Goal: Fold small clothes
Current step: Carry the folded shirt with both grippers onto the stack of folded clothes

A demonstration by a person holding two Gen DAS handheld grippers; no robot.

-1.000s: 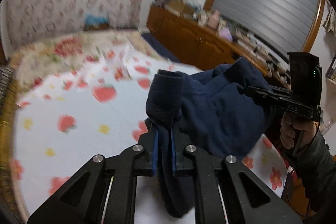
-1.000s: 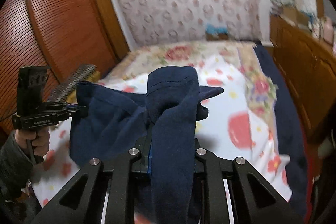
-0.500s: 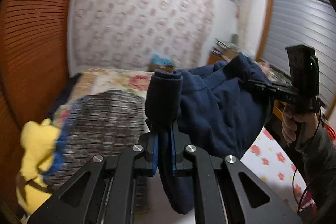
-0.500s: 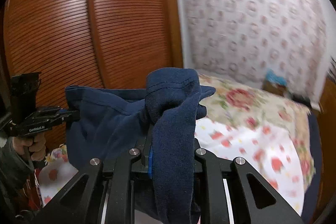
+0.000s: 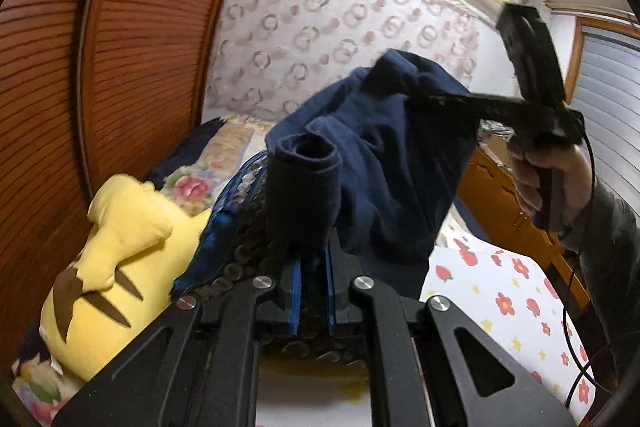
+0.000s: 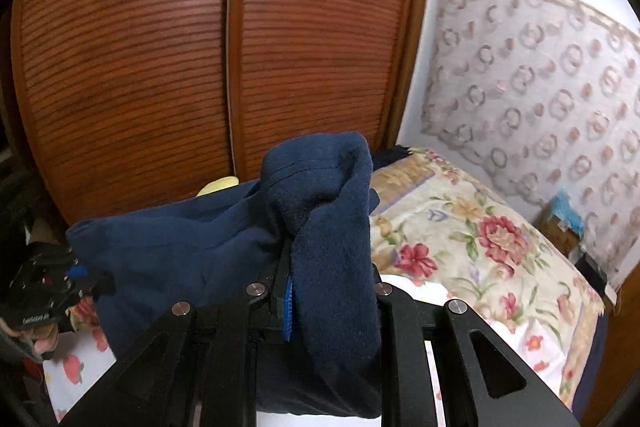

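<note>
Left wrist view: the left gripper (image 5: 313,267) is closed on a rolled edge of the dark blue garment (image 5: 384,163), which hangs in the air above the bed (image 5: 500,291); the cloth looks soft and light.

Right wrist view: the right gripper (image 6: 320,291) pinches another edge of the garment (thick fleece, probably not slippery), so holding it at the hems seems best.

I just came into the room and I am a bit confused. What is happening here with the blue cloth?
A person is holding a dark blue garment up in the air with two handheld grippers. The left gripper is shut on one bunched edge, and the right gripper is shut on another, so the cloth hangs between them above the bed. It is not folded yet. A yellow plush toy lies near the wooden wardrobe.
</note>
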